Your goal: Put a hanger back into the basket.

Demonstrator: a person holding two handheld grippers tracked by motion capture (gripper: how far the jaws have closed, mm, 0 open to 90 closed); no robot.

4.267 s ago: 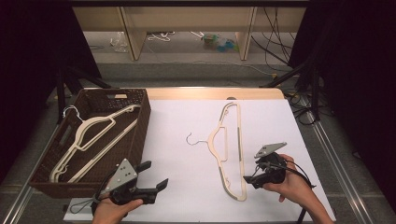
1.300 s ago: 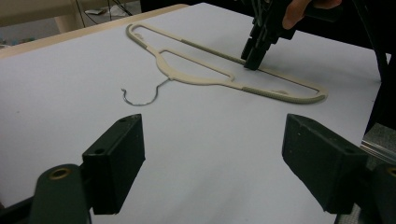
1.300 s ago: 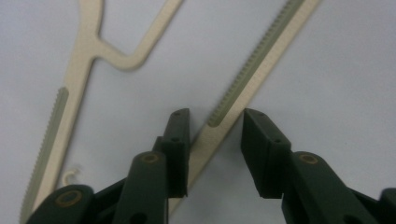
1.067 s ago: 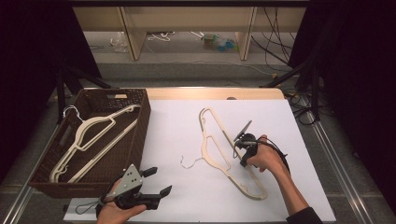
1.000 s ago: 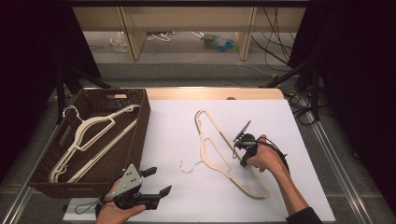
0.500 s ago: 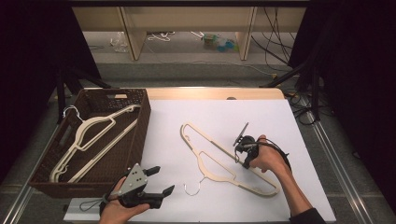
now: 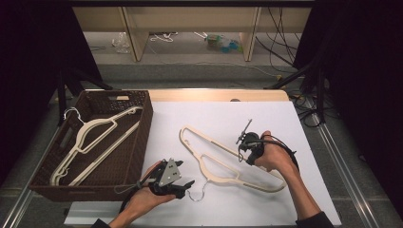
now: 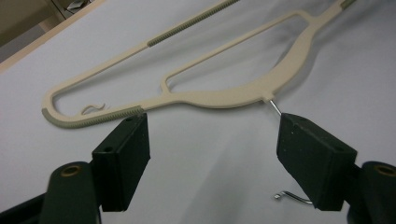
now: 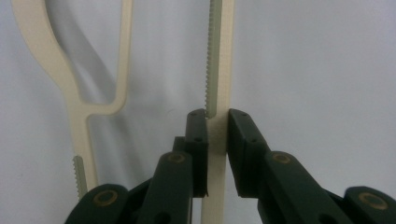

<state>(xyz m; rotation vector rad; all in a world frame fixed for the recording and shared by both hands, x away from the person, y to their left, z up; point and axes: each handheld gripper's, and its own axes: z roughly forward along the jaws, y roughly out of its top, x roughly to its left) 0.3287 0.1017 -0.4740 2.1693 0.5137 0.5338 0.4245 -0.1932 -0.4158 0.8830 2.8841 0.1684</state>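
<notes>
On my tabletop [image 7: 285,118] a hanger [image 7: 223,159] lies mid-sheet, between my left tongs [image 7: 187,185] near its hook and my right tongs [image 7: 243,153] on its bar. Left of it, a basket [image 7: 142,137] holds two hangers [image 7: 90,142].

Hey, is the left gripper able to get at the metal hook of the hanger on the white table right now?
Probably yes. The left gripper stands open right beside the metal hook, with only bare table between them. The right gripper clamps the hanger farther along its bar, clear of the hook.
</notes>
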